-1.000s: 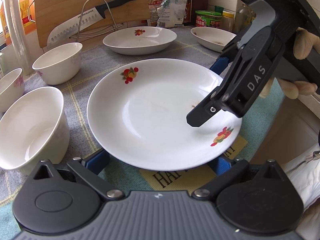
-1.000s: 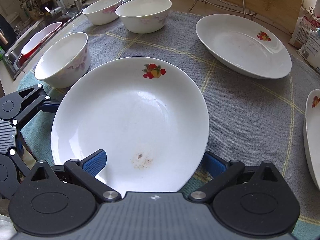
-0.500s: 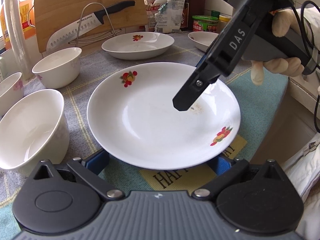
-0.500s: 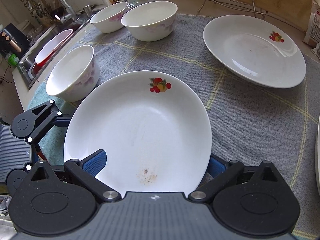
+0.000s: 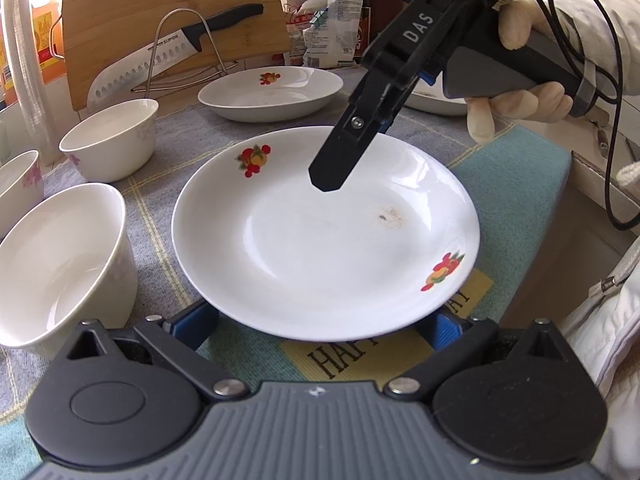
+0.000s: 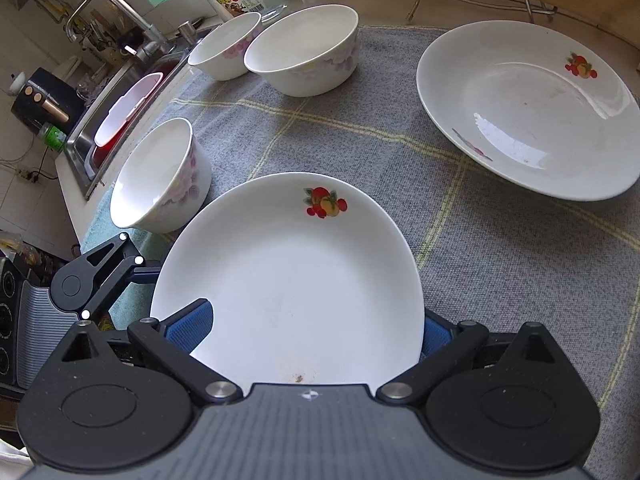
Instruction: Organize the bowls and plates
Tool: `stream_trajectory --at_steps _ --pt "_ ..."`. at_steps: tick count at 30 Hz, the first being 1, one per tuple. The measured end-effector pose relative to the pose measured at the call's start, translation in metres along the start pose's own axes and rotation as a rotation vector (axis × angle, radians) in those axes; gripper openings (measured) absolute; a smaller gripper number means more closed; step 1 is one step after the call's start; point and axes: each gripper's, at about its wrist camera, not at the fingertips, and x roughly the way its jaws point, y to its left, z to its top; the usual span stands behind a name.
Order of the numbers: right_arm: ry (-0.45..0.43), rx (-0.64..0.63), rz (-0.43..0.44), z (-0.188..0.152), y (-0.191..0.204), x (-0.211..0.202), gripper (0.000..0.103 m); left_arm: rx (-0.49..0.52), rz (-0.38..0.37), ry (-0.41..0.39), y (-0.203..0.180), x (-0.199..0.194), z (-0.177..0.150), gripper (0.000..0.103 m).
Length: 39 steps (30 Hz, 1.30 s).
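Note:
A white plate with fruit prints [image 5: 320, 240] lies on the grey mat, also in the right wrist view [image 6: 292, 280]. My left gripper [image 5: 320, 324] is open, its blue pads either side of the plate's near edge. My right gripper [image 6: 304, 332] is open above the plate's other side; in the left wrist view [image 5: 352, 136] it hangs over the plate, lifted off it. A second plate [image 6: 528, 108] lies behind. Three white bowls stand to the left: a near bowl [image 6: 160, 176] and two far bowls [image 6: 300, 50] [image 6: 224, 46].
A cutting board [image 5: 168, 16] and a knife on a wire rack [image 5: 160, 60] stand at the back. A third plate [image 5: 436, 98] lies behind my right gripper. A sink with a tap [image 6: 120, 92] is at the left. The counter edge runs on the right [image 5: 580, 184].
My right gripper has lifted up and back off the plate's rim and now hovers above the plate. The left gripper and the plate have stayed in place.

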Motion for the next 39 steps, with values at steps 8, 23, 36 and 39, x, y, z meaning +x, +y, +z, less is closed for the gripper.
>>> stream_trajectory --at_steps 8,23,36,39 --pt "0.024 -0.007 0.019 0.008 -0.002 0.003 0.103 0.020 -0.015 0.011 0.001 0.002 0.003 0.103" --pt "0.036 -0.023 0.009 0.012 0.001 0.005 0.103 0.036 -0.039 0.045 0.001 0.007 0.011 0.102" --pt "0.046 -0.031 -0.011 0.012 0.005 0.007 0.103 0.019 -0.059 0.061 0.005 0.006 0.015 0.101" --pt "0.047 -0.023 -0.008 0.011 0.004 0.006 0.103 0.022 -0.061 0.063 0.005 0.007 0.015 0.101"
